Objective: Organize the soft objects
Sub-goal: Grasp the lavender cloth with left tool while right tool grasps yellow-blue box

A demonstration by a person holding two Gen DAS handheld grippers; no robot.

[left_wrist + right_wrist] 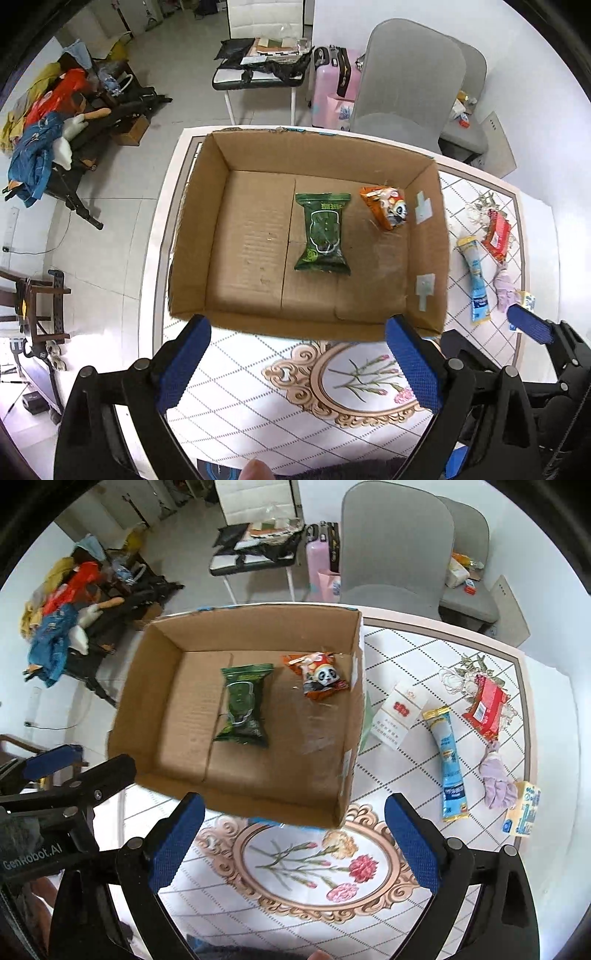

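An open cardboard box (199, 236) (155, 701) stands on the table. Inside lie a green wipes pack (323, 234) (243, 705) and an orange panda snack bag (386, 210) (321, 675). Right of the box lie a white packet (400, 712), a blue-yellow stick pack (476, 280) (448, 764), a red packet (496, 232) (485, 707), a lilac cloth (504, 288) (496, 779) and a small yellow carton (522, 808). My left gripper (299, 369) is open and empty, in front of the box. My right gripper (295, 845) is open and empty beside it.
The table (295, 908) has a patterned white cloth with a flower medallion. Grey chairs (395, 546) stand behind the table. A pink suitcase (334, 88) and a cluttered rack (66, 110) stand on the floor beyond.
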